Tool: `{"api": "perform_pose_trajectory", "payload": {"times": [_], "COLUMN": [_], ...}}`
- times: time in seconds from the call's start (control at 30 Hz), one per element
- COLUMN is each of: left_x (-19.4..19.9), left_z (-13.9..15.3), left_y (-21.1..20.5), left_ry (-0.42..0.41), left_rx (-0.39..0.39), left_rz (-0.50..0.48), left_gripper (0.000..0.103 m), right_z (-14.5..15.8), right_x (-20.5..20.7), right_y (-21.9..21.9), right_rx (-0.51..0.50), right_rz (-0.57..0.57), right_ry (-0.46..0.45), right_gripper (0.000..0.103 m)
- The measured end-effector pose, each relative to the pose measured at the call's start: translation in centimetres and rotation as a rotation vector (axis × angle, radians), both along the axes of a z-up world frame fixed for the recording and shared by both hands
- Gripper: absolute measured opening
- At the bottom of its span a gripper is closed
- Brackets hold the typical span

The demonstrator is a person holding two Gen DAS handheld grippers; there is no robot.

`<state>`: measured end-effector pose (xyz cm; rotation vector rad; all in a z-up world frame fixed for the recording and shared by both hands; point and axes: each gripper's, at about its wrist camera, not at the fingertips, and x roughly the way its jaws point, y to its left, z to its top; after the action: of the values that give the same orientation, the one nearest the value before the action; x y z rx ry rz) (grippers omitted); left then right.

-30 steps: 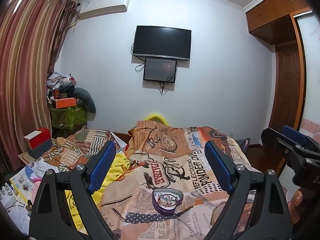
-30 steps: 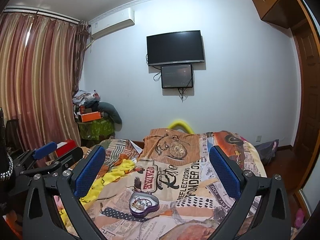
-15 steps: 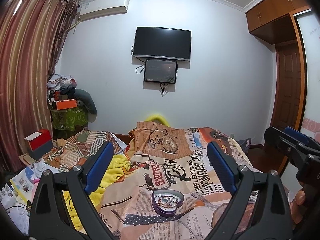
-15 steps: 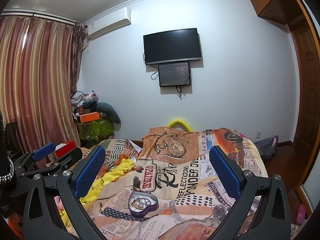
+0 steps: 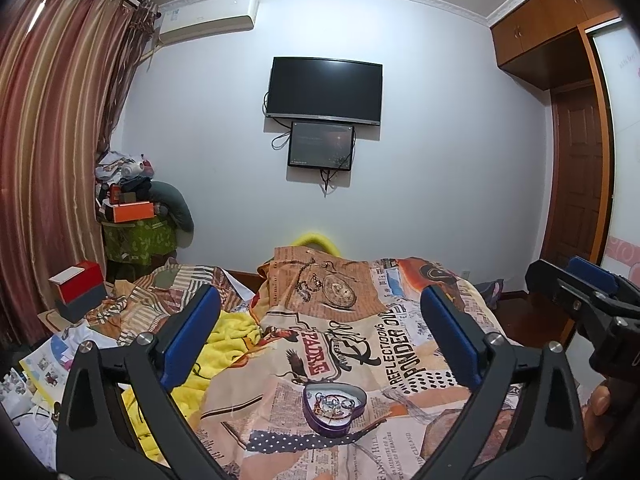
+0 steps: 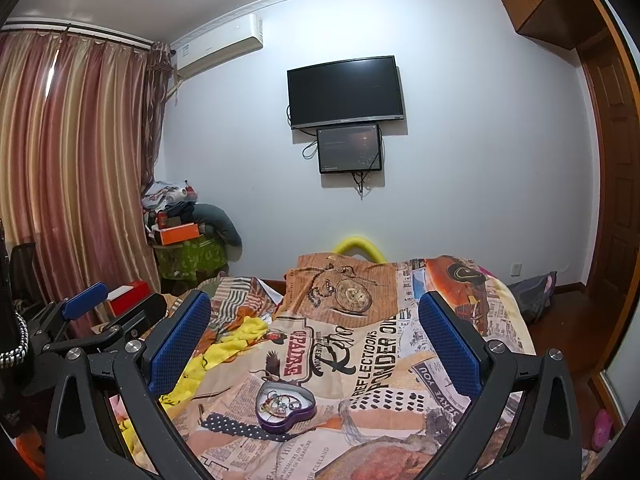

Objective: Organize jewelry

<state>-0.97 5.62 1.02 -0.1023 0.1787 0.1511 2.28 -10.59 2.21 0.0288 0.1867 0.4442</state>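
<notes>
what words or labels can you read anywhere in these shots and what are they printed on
"REFLECTIONS" on the bedspread, black capitals.
"PONDER ON" on the bedspread, just below that line.
"PADRE" in red block letters on the bedspread, left of the script logo.
"HILL" and "CLEAND" in the newsprint pattern near the bedspread's front edge.
Script logo and fine newsprint columns: too small to read.
TV badge, air conditioner sticker, small screen: too blurred.

A tin [image 5: 334,408] with jewelry [image 5: 332,401] in it lies on the bed [image 5: 400,344], near the near edge. On the far wall a TV [image 5: 325,90] hangs above a monitor [image 5: 321,145]. Boxes [image 5: 78,290] stand left of the bed, a door [image 5: 576,184] far right.
</notes>
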Motion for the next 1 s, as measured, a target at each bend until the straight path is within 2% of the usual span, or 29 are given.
{"api": "perform_pose_trajectory", "payload": {"times": [1.0], "left_x": [0.30], "left_z": [-0.06], "left_y": [-0.27], "left_ry": [0.016], "left_rx": [0.001], "left_rz": [-0.018], "left_gripper": [0.101], "right_z": [0.11], "right_x": [0.14], "right_y": [-0.48], "right_rx": [0.007], "right_rz": [-0.003], "right_ry": [0.005], "right_gripper": [0.103]}}
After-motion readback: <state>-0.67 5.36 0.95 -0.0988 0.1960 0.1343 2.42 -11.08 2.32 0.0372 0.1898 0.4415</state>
